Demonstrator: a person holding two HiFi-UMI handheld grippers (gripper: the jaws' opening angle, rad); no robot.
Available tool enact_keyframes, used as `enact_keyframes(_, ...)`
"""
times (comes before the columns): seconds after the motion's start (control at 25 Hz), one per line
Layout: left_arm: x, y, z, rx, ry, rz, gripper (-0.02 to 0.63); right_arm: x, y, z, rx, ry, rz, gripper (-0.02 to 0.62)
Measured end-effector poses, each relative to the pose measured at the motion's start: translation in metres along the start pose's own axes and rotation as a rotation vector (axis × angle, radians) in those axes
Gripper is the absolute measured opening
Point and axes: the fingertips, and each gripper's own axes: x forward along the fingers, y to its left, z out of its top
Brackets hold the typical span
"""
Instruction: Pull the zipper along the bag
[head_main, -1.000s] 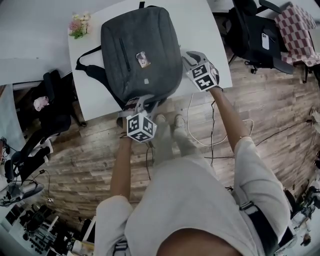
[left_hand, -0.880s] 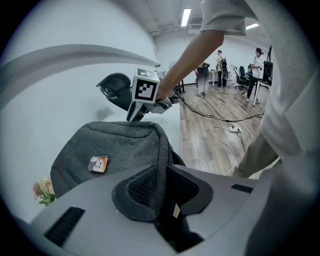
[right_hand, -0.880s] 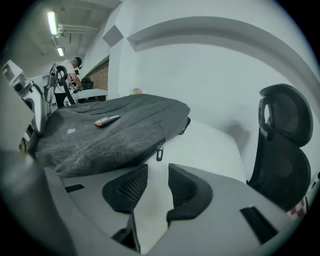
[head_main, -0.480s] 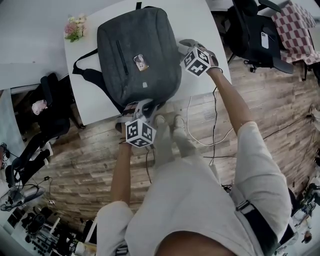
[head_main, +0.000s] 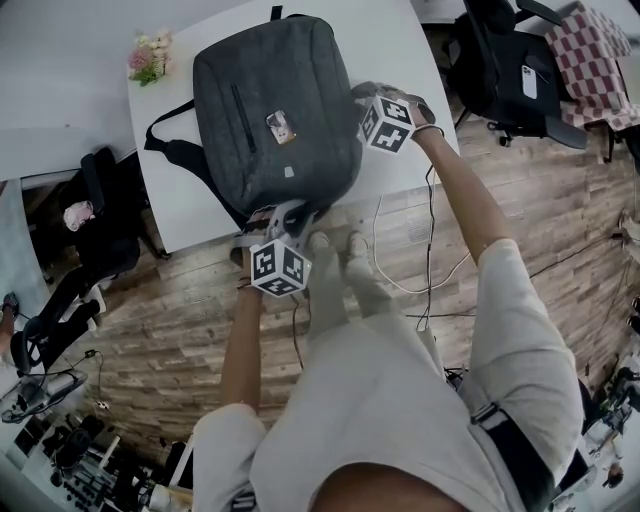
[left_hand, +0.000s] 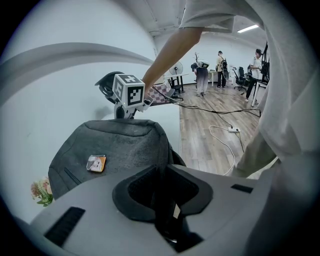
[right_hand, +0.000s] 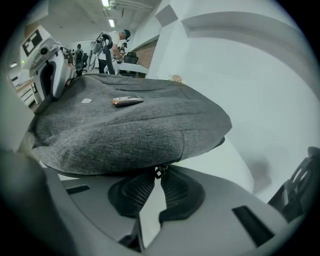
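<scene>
While the left claw (head_main: 284, 213) is clamped on a dark fold of strap fabric (left_hand: 163, 197) at the near edge of the soft grey fabric backpack (head_main: 275, 90), that bag lies flat on the white worktop (head_main: 400, 40). It stretches away ahead of this claw and across to the other one. A small rectangular picture badge (head_main: 280, 123) sits on the bag's top panel, ahead of the left claw and well apart from it.

Further right, the right claw (head_main: 363, 96) is pushed in low against the bag's side, where the grey panel bulges over the seam. Its jaws have just been closing, and the small dark metal zipper pull (right_hand: 159, 172) stands right at their tips. The pads appear to pinch it there, while further back a gap between them shows bare worktop.

The weak point, as I judge it, is that grip. It catches only the pull's end at the very tips, so a drag angled off the zipper line could flick the pull free. The bulging panel just above the right claw could also fold into the slider and jam it. If the strap in the left claw is slack, it braces little, and the whole bag may slide or swing toward the right claw.
</scene>
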Motion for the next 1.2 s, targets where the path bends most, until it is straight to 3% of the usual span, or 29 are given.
enact_keyframes(0.08, 0.000, 0.000, 0.000, 0.000, 0.001, 0.000, 0.083, -0.002, -0.002, -0.001, 0.038, -0.004, -0.008, 0.021)
enact_keyframes(0.64, 0.000, 0.003, 0.001, -0.059, -0.005, 0.011, 0.083, -0.012, 0.002, -0.014, 0.068, 0.098, -0.103, 0.018)
enact_keyframes(0.88, 0.001, 0.005, 0.000, -0.085, -0.010, 0.015, 0.083, -0.022, 0.032, -0.020, 0.088, 0.113, -0.079, 0.018)
enact_keyframes(1.2, 0.004, 0.007, -0.002, -0.102, -0.012, 0.020, 0.083, -0.042, 0.090, -0.025, 0.201, 0.123, -0.057, 0.018)
